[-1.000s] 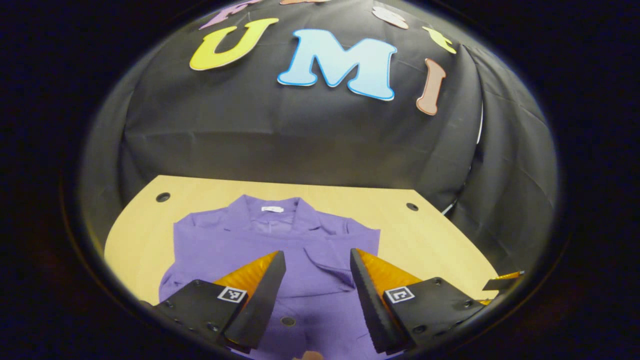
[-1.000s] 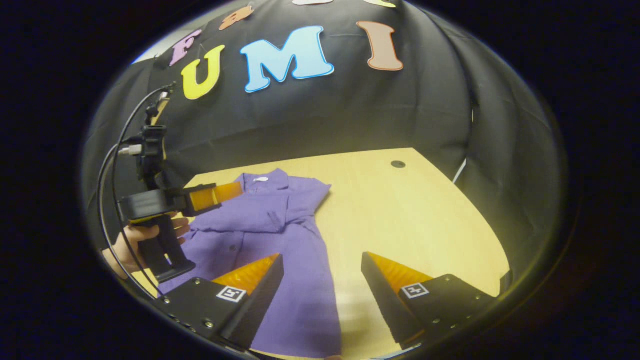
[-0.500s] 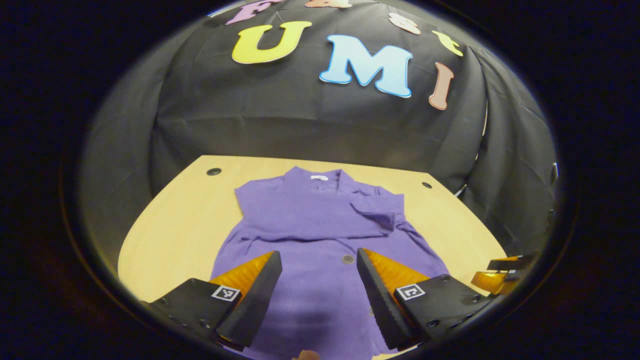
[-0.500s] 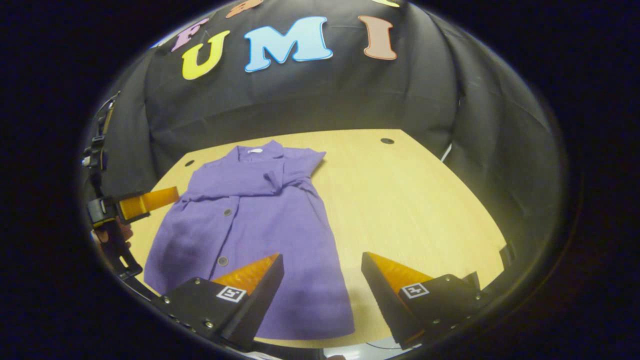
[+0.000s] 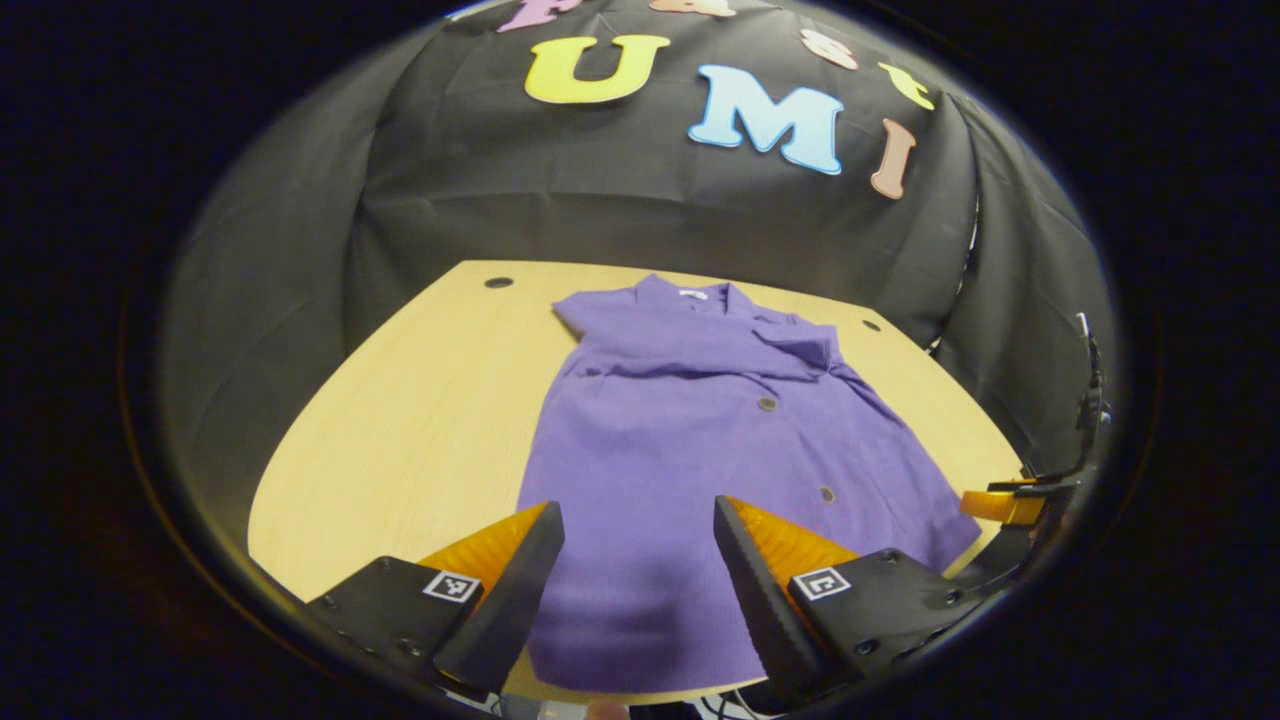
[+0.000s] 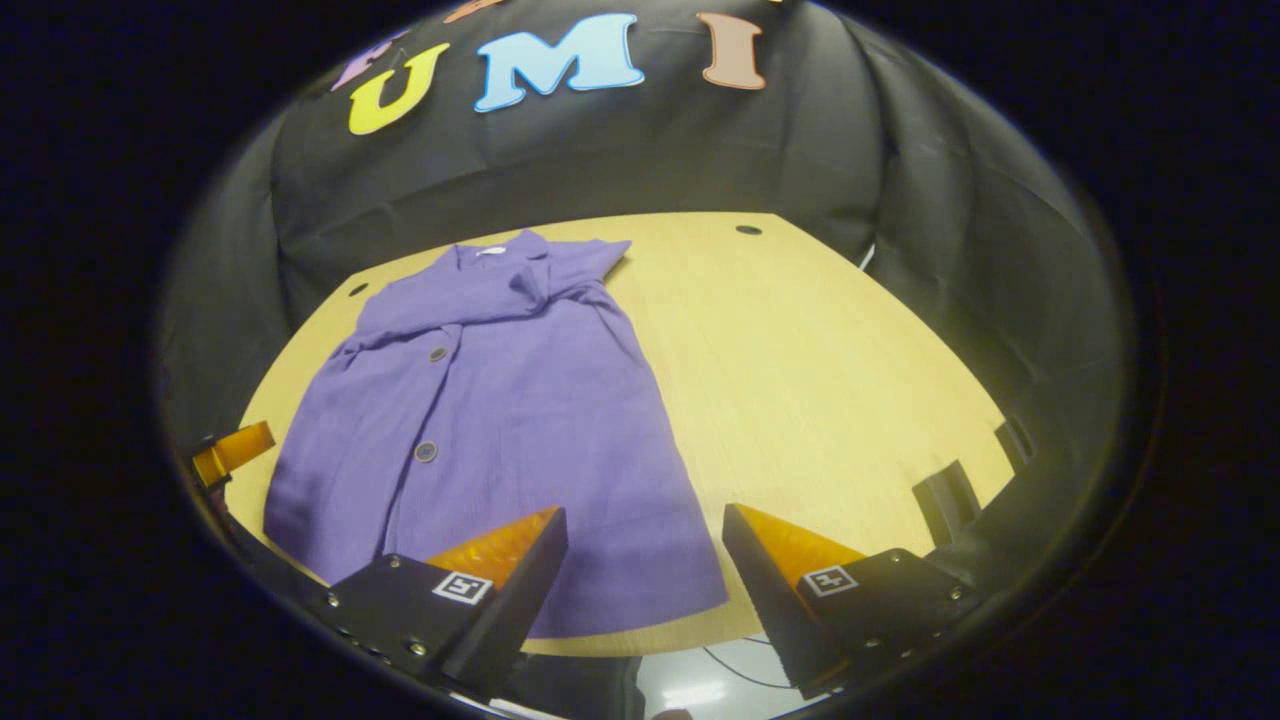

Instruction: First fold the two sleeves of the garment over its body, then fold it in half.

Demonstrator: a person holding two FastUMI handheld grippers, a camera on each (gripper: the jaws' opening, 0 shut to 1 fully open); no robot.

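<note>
Both sleeves lie across the purple button-front dress [image 5: 700,450]; limp, light cloth, so I'd pinch hem corners, left tool [image 5: 636,580] and right tool [image 6: 644,585] spread, empty.

A: Where do both cameras sit?
B: Seemingly above the table's [image 5: 400,420] near edge, facing the back wall.
A: Shared ground?
B: The garment [image 5: 720,440] and tabletop, from neighbouring angles.

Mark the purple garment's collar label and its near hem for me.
white collar label [image 5: 691,294]: left gripper view, on the tag's middle.
near hem of the purple garment [image 6: 640,600]: right gripper view, on the bottom edge.
</note>
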